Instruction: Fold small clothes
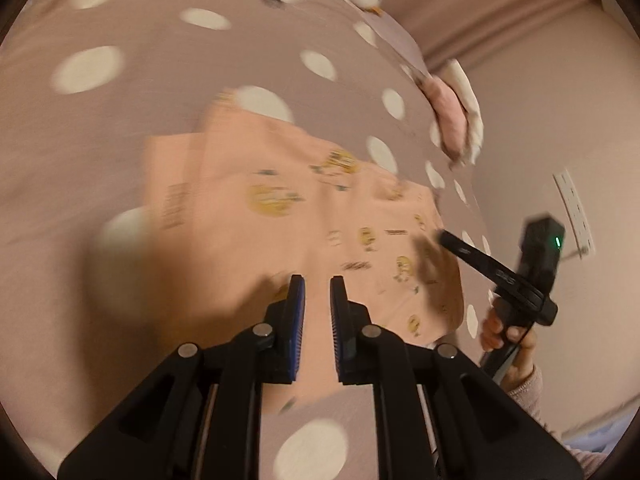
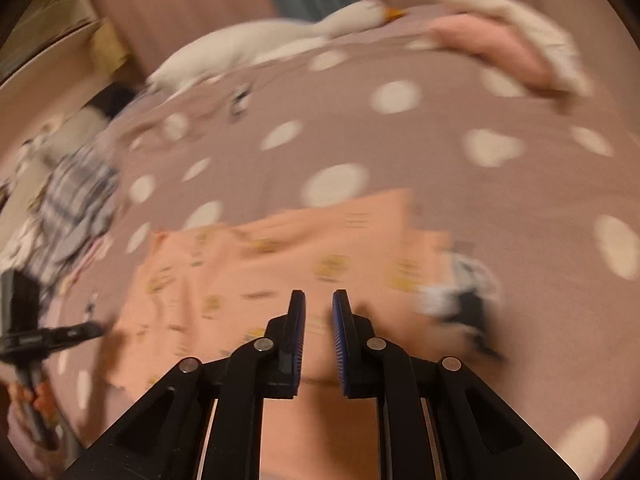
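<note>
A small peach garment with yellow prints lies spread on the pink polka-dot bedspread. It also shows in the right wrist view. My left gripper hovers over its near part, jaws a little apart, with nothing between them. My right gripper hovers over the garment too, jaws a little apart and empty. The right gripper also shows at the garment's right edge in the left wrist view. The left gripper shows at the left in the right wrist view.
A folded pink and cream item lies near the bed's right edge. A white plush goose lies at the far side. A plaid cloth pile sits at left. A black-and-white print marks the bedspread beside the garment.
</note>
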Available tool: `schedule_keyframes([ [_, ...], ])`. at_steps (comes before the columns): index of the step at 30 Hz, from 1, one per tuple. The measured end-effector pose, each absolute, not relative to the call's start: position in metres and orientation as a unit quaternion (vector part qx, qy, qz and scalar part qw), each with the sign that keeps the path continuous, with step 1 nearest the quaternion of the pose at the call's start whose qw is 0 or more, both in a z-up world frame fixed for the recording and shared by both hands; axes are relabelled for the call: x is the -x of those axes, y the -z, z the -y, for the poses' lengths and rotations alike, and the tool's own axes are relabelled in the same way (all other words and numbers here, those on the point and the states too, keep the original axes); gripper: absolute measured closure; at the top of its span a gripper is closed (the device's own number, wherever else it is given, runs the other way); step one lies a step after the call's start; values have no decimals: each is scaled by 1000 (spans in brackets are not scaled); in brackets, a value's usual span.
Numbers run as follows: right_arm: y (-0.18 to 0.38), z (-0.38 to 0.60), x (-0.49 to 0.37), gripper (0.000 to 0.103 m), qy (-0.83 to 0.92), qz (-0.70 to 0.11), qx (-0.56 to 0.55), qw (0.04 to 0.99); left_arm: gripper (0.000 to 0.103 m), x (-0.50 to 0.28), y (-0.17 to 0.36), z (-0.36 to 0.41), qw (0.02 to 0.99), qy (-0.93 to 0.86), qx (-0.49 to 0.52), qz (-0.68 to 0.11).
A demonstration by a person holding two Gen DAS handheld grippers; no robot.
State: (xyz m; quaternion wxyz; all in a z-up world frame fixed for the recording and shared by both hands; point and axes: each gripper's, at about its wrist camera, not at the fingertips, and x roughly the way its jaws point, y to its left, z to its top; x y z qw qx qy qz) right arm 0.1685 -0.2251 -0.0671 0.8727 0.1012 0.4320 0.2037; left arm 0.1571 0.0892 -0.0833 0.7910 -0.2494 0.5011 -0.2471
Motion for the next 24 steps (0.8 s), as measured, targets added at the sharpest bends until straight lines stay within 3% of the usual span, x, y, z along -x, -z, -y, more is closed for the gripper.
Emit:
schedule_keyframes([
  [7, 104, 160, -240, 89, -211, -493, -45, 843, 91, -198, 127, -60, 777, 240, 224, -537],
  [13, 81, 182, -285, 91, -98, -441, -83, 888, 91, -196, 124, -73, 774, 245, 235, -535],
  [17, 66, 191, -273, 88, -169, -431, -127, 877, 91, -201, 120, -70, 778, 247, 224, -533],
  [24, 69, 160, -263, 88, -213, -457, -4, 864, 89, -205, 124, -62, 775, 243, 236, -533],
])
